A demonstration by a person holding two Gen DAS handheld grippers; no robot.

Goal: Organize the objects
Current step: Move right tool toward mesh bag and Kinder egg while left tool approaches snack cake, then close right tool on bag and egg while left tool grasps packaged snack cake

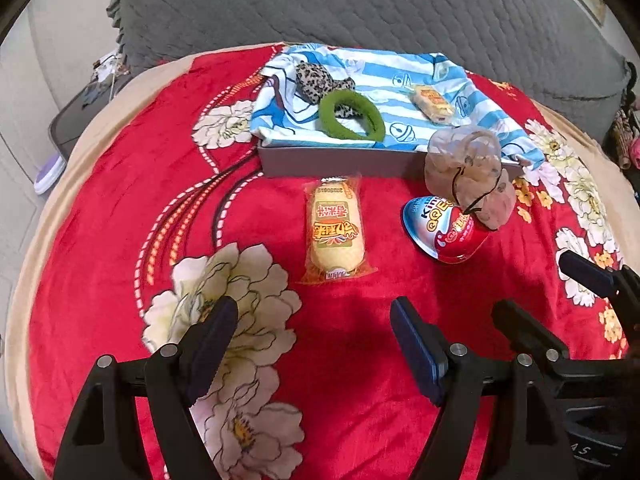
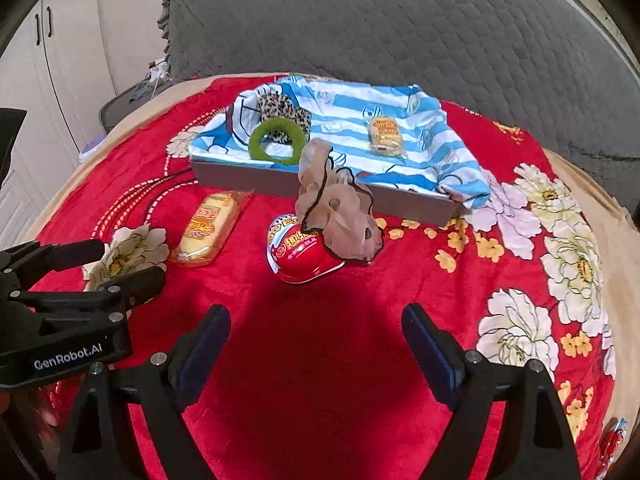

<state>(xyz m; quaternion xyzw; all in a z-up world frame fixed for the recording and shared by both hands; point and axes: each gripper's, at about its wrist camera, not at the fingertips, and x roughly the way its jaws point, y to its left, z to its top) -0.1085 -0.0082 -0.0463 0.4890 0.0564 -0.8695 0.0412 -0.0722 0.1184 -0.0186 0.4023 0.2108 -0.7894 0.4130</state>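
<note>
While both claws gape empty, the snack cake [image 1: 335, 229] lies ahead of the left claw [image 1: 314, 344].

Printed "Kin" in white (rest hidden by a pouch) on the blue-and-red egg pack [image 1: 444, 229]. "GenRobot.AI" in white on the black left gripper body [image 2: 68, 358], at nine o'clock in the right wrist view. Chinese characters on the snack cake wrapper [image 1: 335, 229], unreadable upside down.

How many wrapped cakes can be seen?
2. One cake lies on the red blanket in front of the box; the other cake lies inside the box on the striped cloth. More may be hidden under it.
</note>
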